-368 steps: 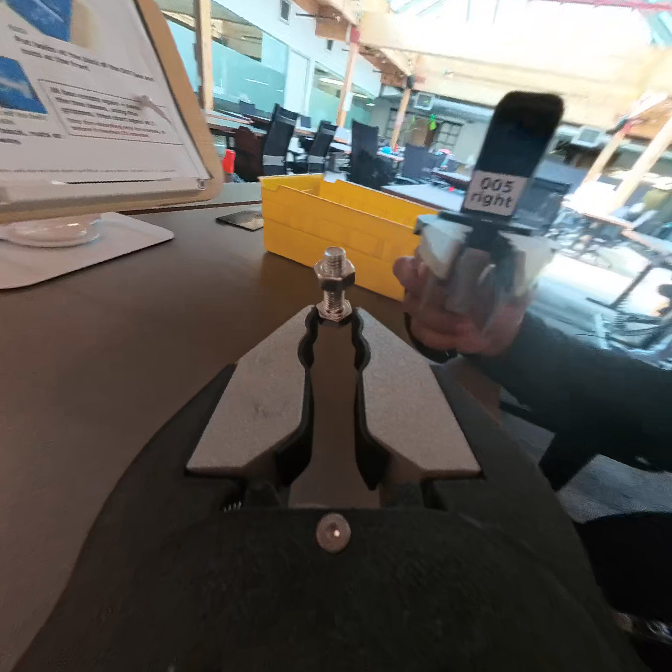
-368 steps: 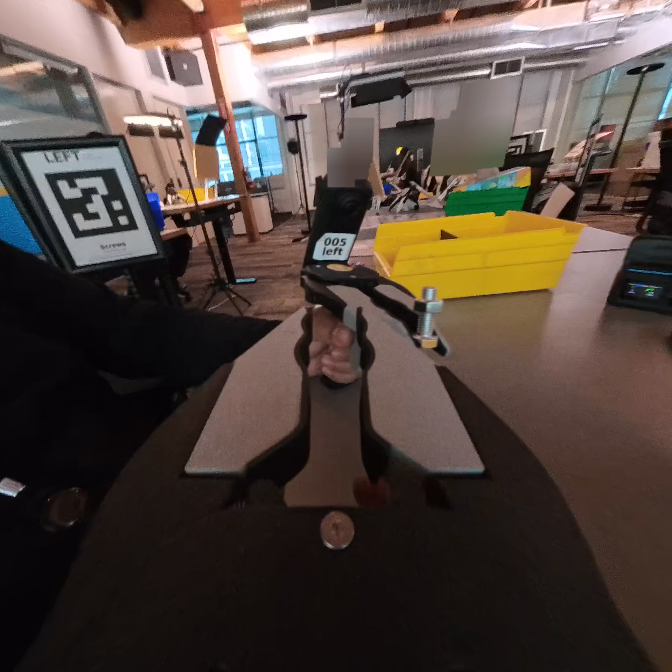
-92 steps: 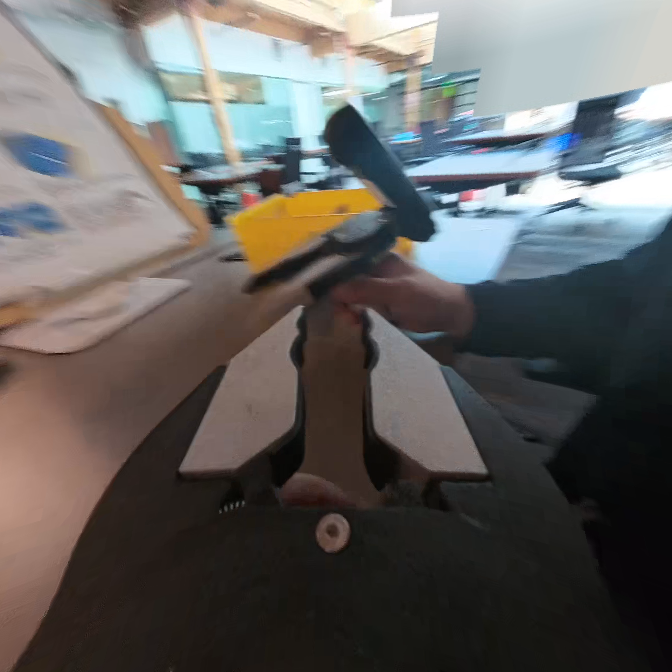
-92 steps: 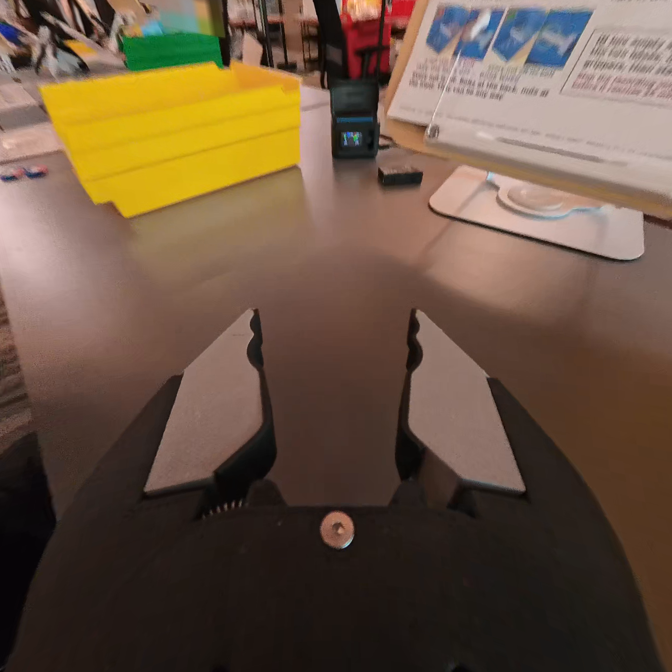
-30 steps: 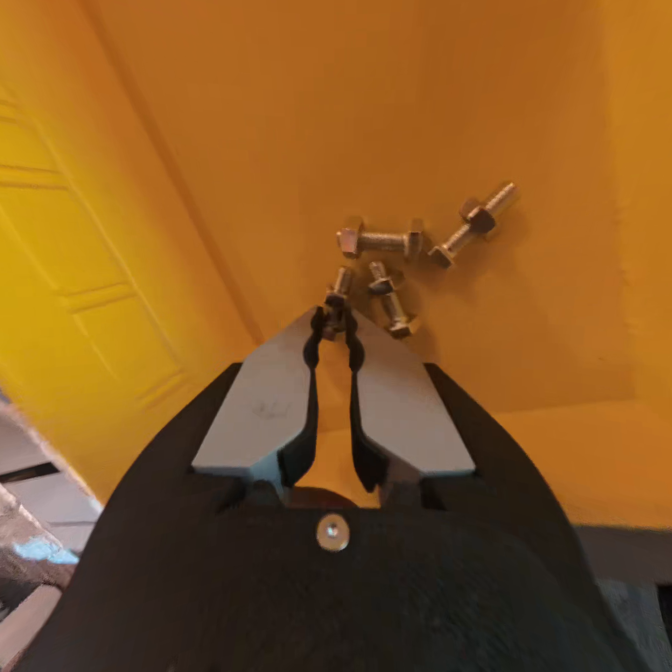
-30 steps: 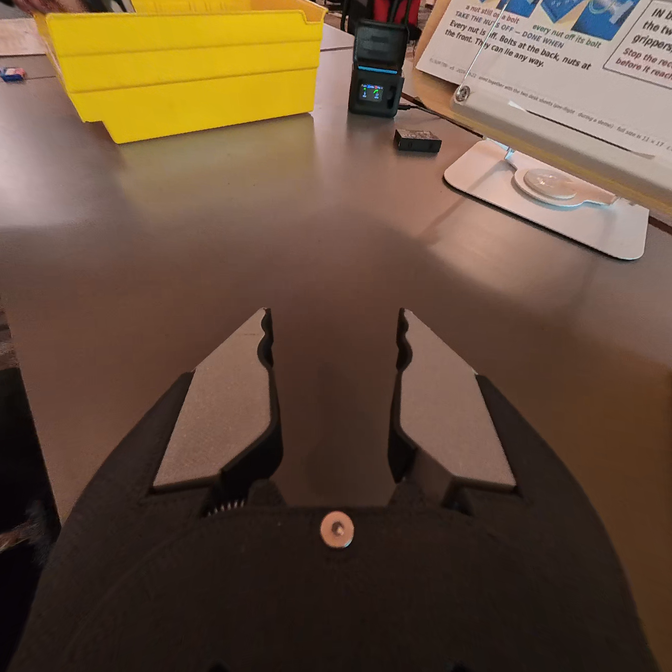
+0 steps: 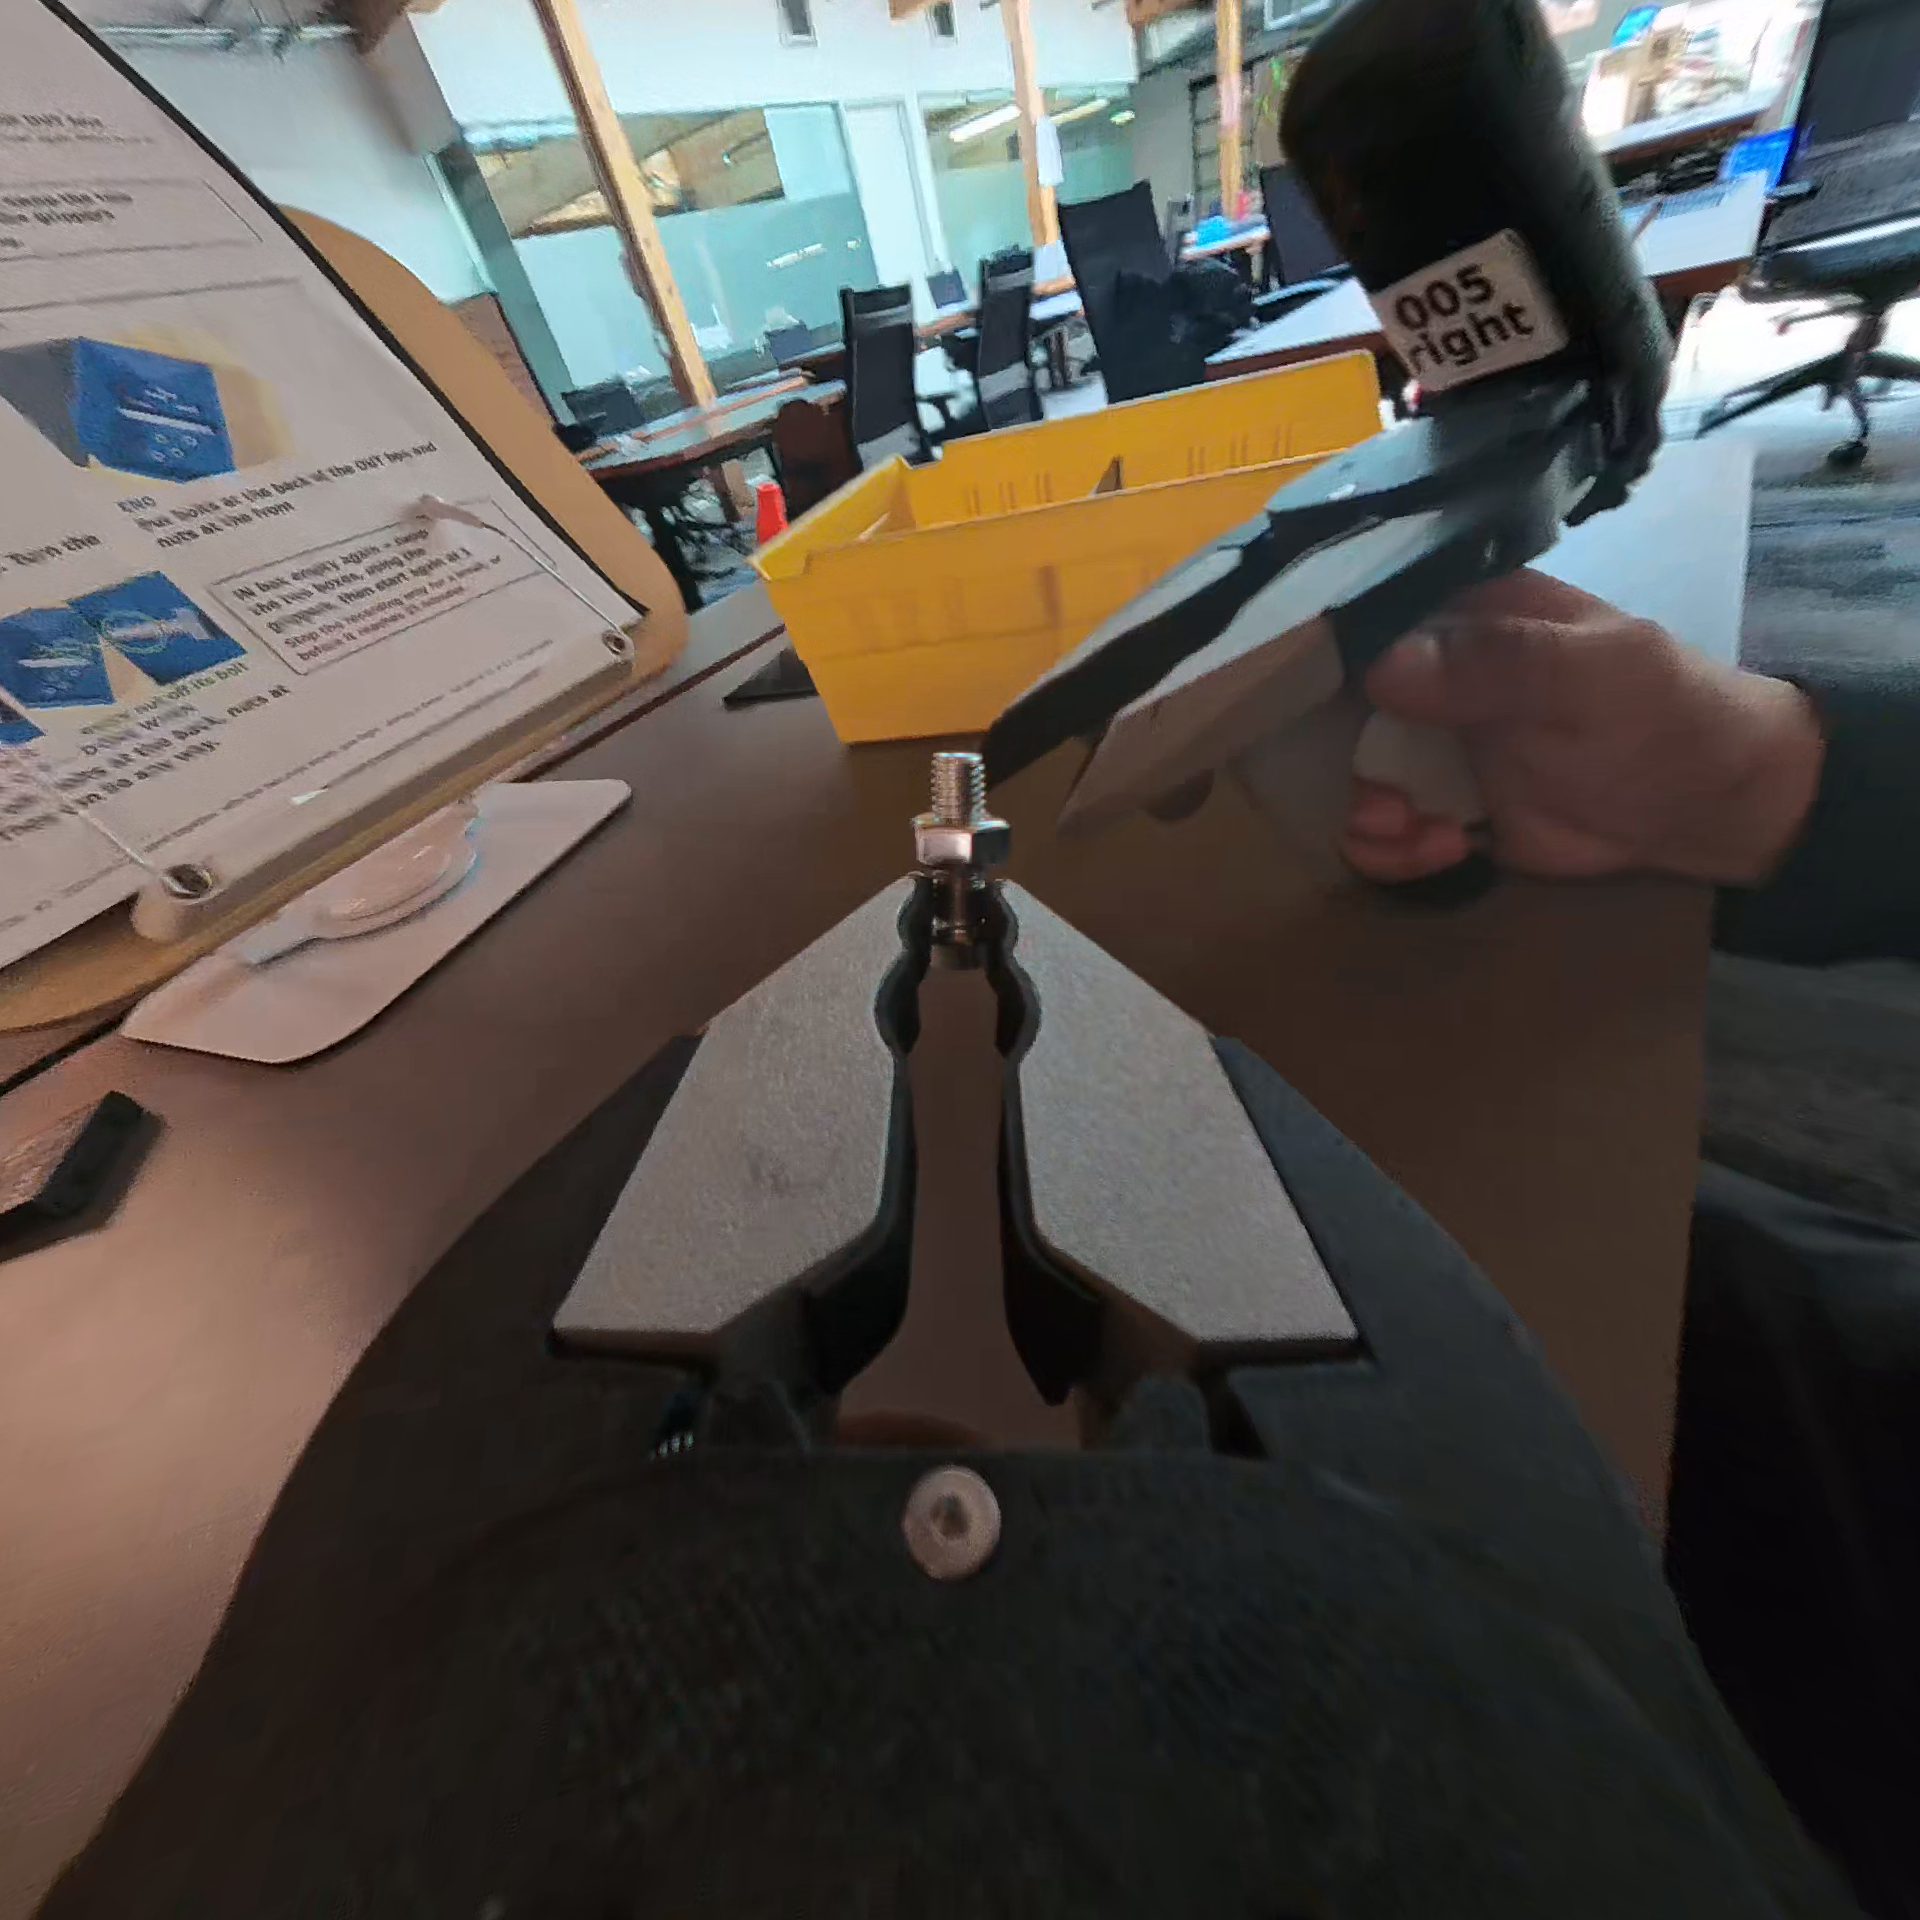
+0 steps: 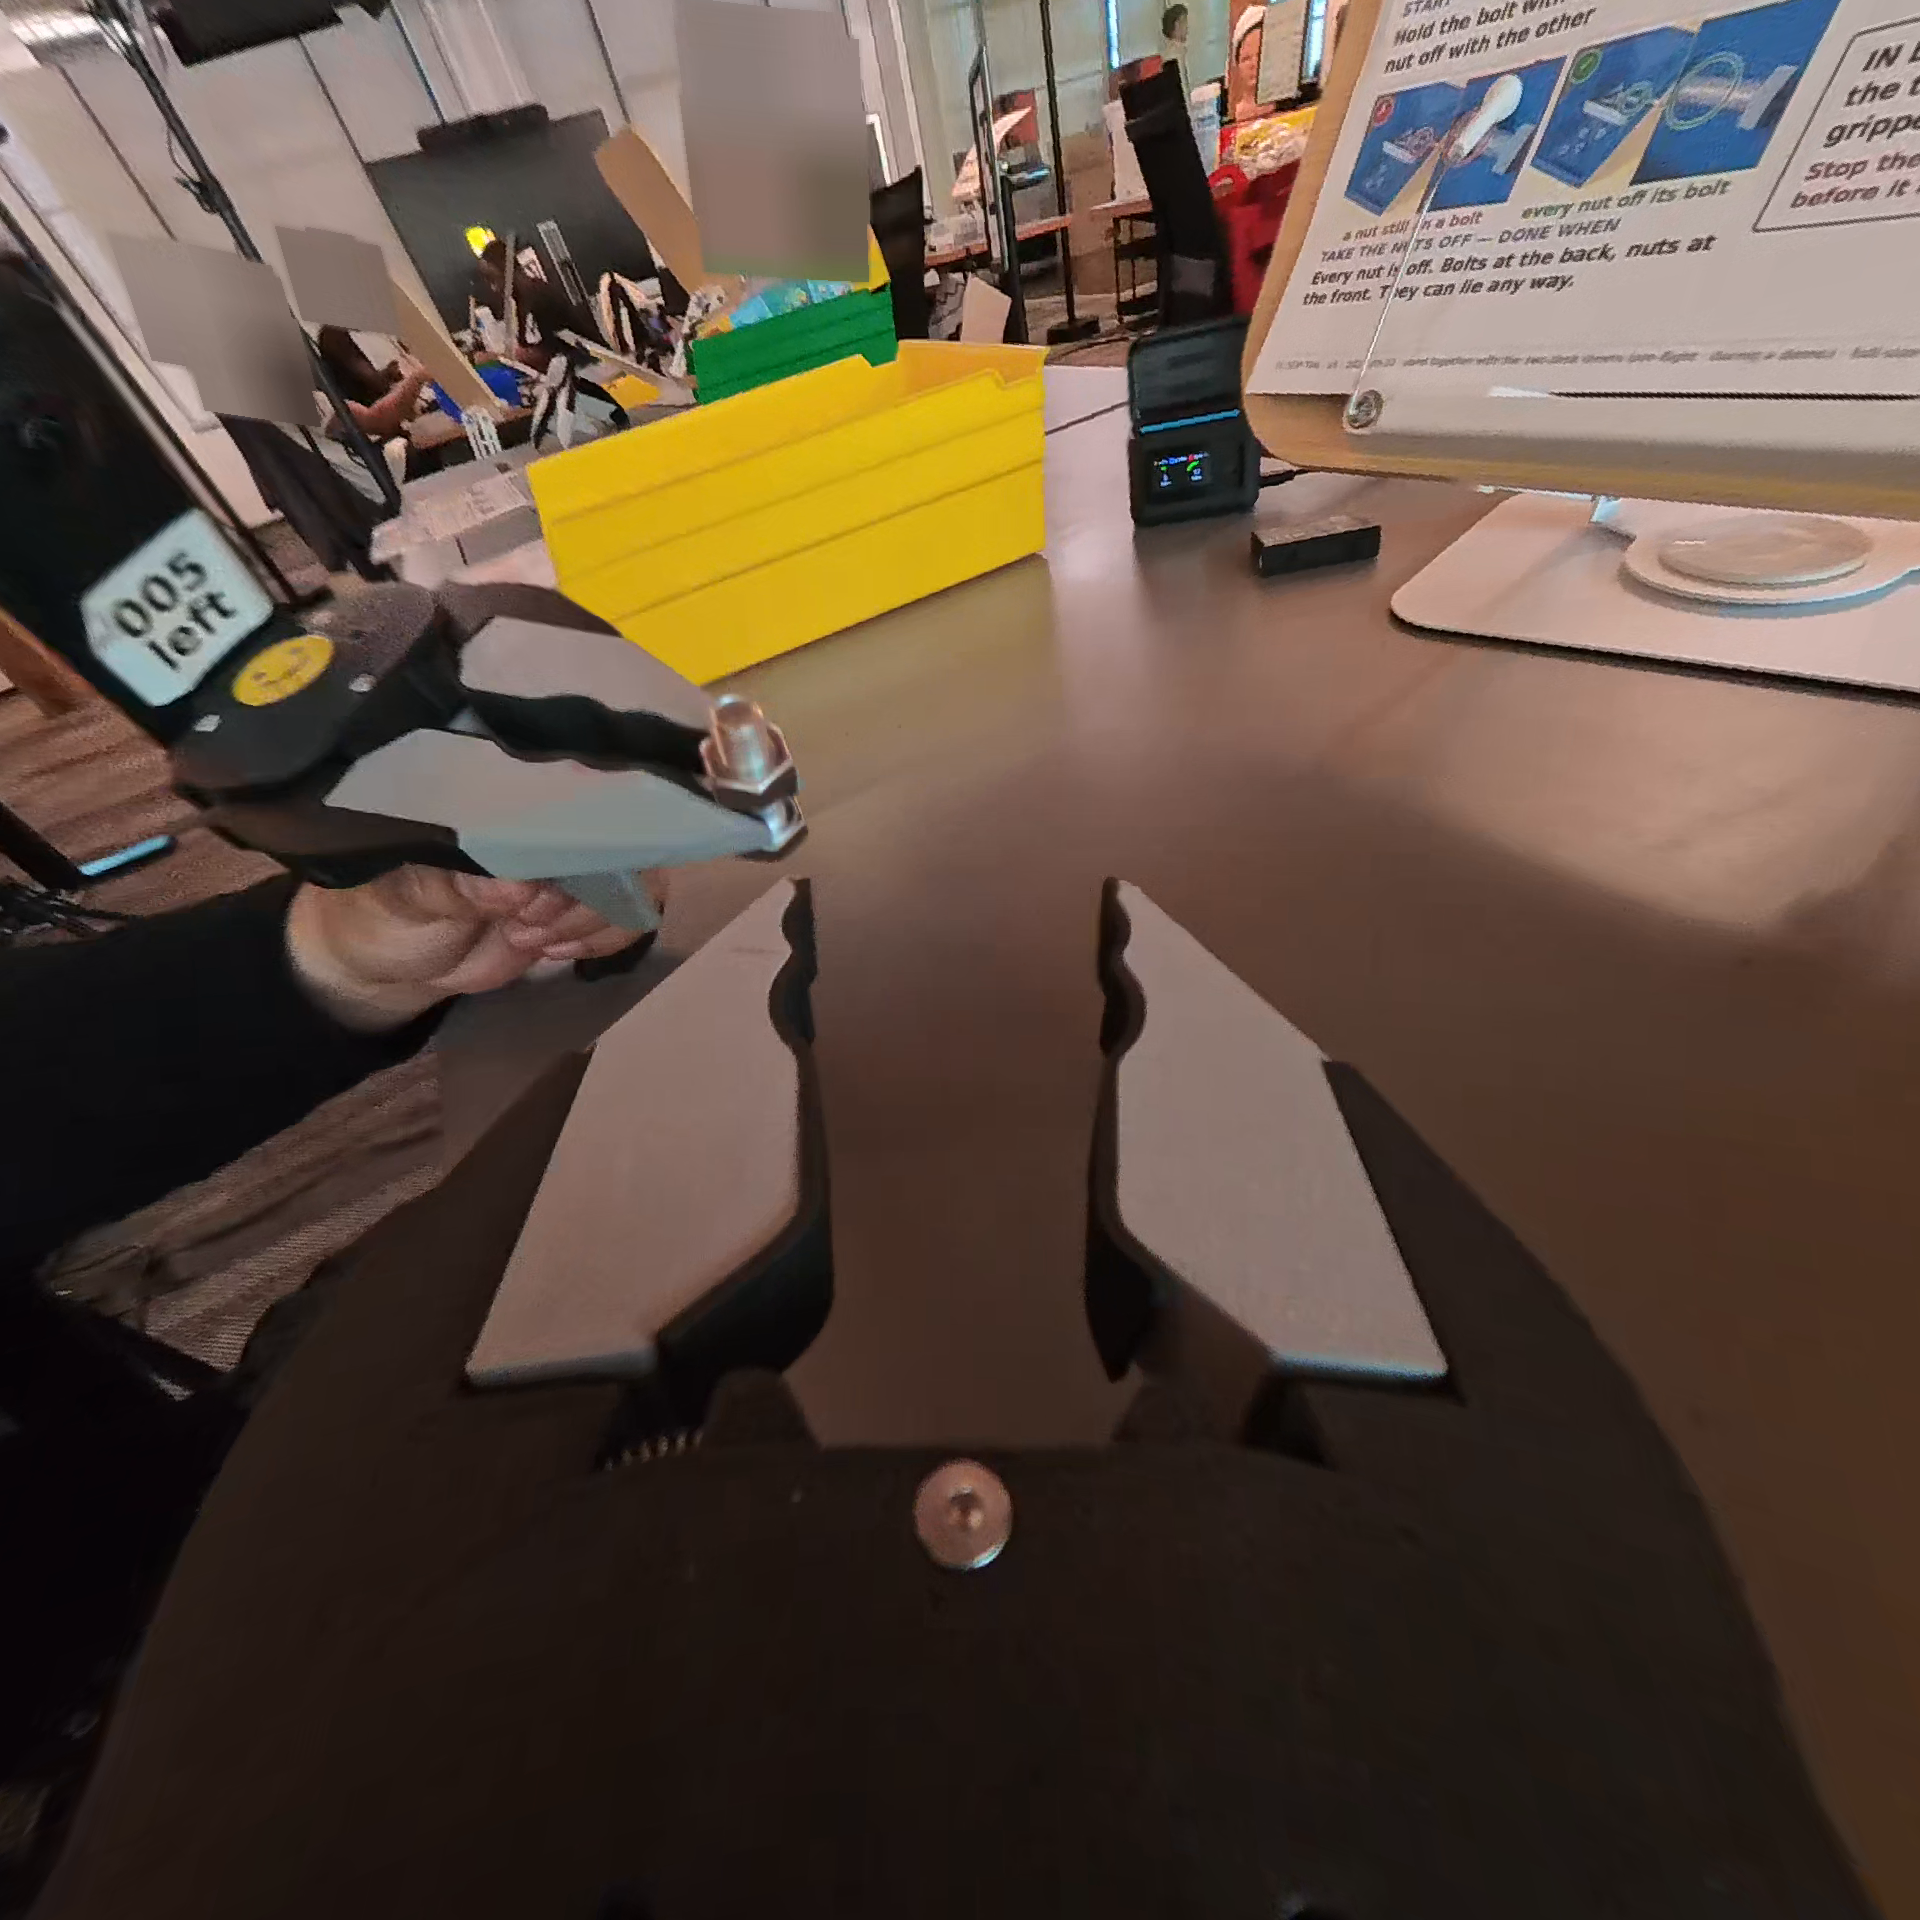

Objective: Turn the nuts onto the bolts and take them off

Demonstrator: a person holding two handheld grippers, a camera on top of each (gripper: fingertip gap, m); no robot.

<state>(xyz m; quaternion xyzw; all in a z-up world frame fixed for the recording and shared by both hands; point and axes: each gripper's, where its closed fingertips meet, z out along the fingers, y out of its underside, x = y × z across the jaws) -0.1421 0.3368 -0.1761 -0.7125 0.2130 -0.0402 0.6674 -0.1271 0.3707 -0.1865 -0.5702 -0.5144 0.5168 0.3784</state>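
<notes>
left gripper [image 7: 958,914] is clamped on the bolt [image 7: 957,831], fingers pinched narrow around the lower shank, so the threaded end stands up clear above the fingertips. smart hold, that: gripping low leaves the nut [image 7: 960,842] exposed just above the fingertips, with bare thread poking out past it. the nut sits partway down the thread, so my read is it's one to be spun off.

here's the right gripper [image 8: 956,935], fingers spread wide, nothing between them, only bare tabletop [image 8: 1351,831] ahead of the gap. in the left wrist view it shows off to the right of the bolt [image 7: 1029,758], tilted down, one fingertip just beside the thread top, not gripping yet. looks like it's lining up to straddle the nut, and the wide gap makes sense, room to drop over the hex flats before squeezing.

from the right wrist view the bolt [image 8: 750,764] is up and left of the right fingers, beyond their tips, not between them, carried by the left gripper [image 8: 764,790] above the tabletop. held in the air like that, both tools get free rotation.

the yellow bin [image 7: 1039,592] waits well beyond the fingers, and an instruction board [image 7: 260,499] stands off to the left. next move, i'd say, calls for sliding the right fingers left and closing on the nut squarely, or it'll slip.
</notes>
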